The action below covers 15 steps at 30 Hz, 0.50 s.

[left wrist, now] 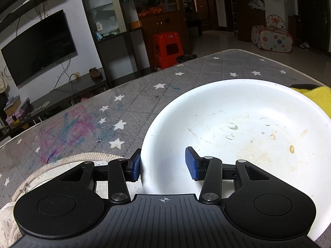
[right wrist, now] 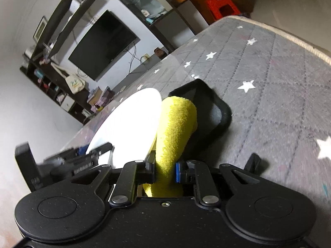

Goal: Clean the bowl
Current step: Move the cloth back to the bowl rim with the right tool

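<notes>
A wide white bowl (left wrist: 238, 128) with dried yellowish stains sits on the grey star-patterned mat (left wrist: 124, 107). My left gripper (left wrist: 163, 164) is open, its two blue pads straddling the bowl's near rim, one outside and one inside. My right gripper (right wrist: 165, 172) is shut on a yellow cloth with a black edge (right wrist: 175, 124), held at the bowl's right rim (right wrist: 132, 119). The cloth's tip also shows in the left wrist view (left wrist: 314, 95) at the bowl's far right edge. The left gripper shows blurred in the right wrist view (right wrist: 68, 163).
The mat's cream piped edge (left wrist: 68, 159) folds up at the near left, over white fabric. Beyond the mat stand a red plastic stool (left wrist: 167, 47), a dark cabinet, a wall TV (left wrist: 39, 47) and a low TV bench. A dotted play tent (left wrist: 275, 37) sits on the floor far right.
</notes>
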### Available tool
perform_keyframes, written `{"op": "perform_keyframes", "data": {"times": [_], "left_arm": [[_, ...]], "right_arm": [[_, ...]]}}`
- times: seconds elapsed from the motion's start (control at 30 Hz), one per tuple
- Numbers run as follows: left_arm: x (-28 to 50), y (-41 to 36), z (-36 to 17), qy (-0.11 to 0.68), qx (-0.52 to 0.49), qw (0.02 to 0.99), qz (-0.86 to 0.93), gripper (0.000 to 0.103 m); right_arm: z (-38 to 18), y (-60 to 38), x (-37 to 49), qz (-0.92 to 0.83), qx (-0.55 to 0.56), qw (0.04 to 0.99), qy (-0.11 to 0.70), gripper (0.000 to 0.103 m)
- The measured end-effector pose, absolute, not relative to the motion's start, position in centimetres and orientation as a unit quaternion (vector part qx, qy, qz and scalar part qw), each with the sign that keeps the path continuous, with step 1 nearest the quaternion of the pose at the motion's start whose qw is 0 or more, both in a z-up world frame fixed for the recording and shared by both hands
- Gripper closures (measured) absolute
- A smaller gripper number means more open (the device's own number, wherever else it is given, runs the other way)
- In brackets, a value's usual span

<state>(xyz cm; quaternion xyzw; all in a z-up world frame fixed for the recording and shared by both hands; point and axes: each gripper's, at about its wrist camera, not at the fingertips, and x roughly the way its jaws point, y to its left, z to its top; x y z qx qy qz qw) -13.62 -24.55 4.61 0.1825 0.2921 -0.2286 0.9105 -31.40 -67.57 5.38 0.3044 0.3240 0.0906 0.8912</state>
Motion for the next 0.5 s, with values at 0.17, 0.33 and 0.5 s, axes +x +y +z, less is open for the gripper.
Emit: {"op": "perform_keyframes", "data": {"times": [0.17,0.33,0.5], "left_arm": [[-13.6,-24.5,4.5,0.294,0.181,0.911,-0.226,0.057],[-13.8,-24.5,4.5,0.296,0.179,0.911,-0.223,0.057],[-13.9,-24.6,4.4,0.298,0.177,0.912,-0.220,0.057]], "right_arm": [[6.1,-65.0,-33.0,0.091,0.245,0.909,0.324,0.084],[6.6,-63.3,-33.8,0.091,0.202,0.920,0.324,0.081],[6.8,-60.8,-35.3,0.091,0.149,0.929,0.326,0.081]]}}
